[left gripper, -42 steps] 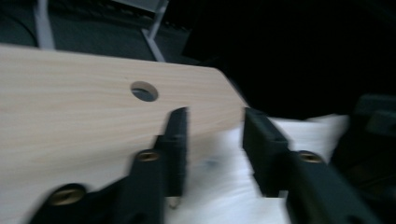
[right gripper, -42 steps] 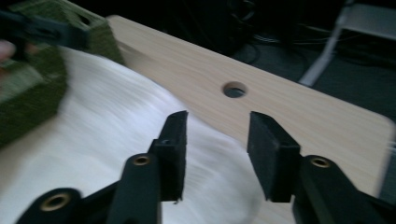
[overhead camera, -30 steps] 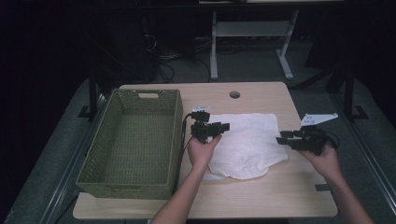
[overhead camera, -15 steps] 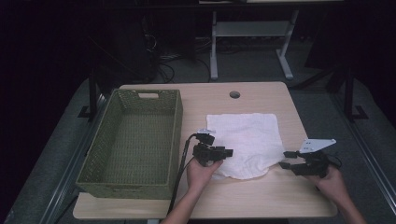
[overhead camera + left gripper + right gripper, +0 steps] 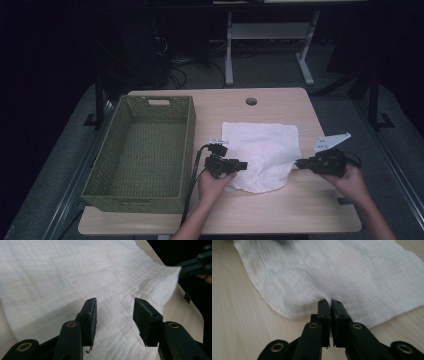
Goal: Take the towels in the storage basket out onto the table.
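High view: unmarked white towel (image 5: 262,150)

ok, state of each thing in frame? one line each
white towel: spread flat on the table, near right edge pinched and lifted.
green basket: upright, empty.
right gripper: jaws just closed, shut on the towel's edge.
left gripper: jaws apart over the towel, not pinching it.
table: towel and basket on it.

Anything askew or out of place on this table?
Only the white towel: it lies rumpled, its near edge uneven, one corner pinched up by the right tool. The green basket sits square.
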Action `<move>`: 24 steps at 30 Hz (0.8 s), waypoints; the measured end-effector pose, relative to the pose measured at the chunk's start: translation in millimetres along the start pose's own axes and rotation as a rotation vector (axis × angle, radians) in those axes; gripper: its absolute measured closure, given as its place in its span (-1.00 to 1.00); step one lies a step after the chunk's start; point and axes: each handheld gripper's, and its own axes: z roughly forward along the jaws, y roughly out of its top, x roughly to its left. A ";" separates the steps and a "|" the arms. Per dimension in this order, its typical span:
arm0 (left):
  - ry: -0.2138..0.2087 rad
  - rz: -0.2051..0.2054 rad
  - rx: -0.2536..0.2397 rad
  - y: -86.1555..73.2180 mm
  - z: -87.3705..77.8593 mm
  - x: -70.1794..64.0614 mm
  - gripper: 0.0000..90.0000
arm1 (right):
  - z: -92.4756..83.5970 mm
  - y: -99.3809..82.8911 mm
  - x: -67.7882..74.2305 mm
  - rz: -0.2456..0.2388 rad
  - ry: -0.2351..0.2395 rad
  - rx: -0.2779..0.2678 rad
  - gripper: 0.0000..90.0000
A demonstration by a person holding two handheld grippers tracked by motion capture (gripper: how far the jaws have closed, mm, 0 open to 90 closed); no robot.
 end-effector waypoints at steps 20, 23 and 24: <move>0.017 -0.012 0.041 -2.9 4.7 7.4 0.16 | 55.6 29.8 -26.8 0.172 -0.013 -0.101 0.24; 0.016 -0.008 0.054 -5.0 5.5 6.2 0.17 | 39.4 22.3 -20.8 0.140 0.003 -0.139 0.28; 0.015 -0.009 0.055 -5.7 5.9 5.5 0.17 | 34.4 19.0 -18.0 0.128 0.003 -0.148 0.31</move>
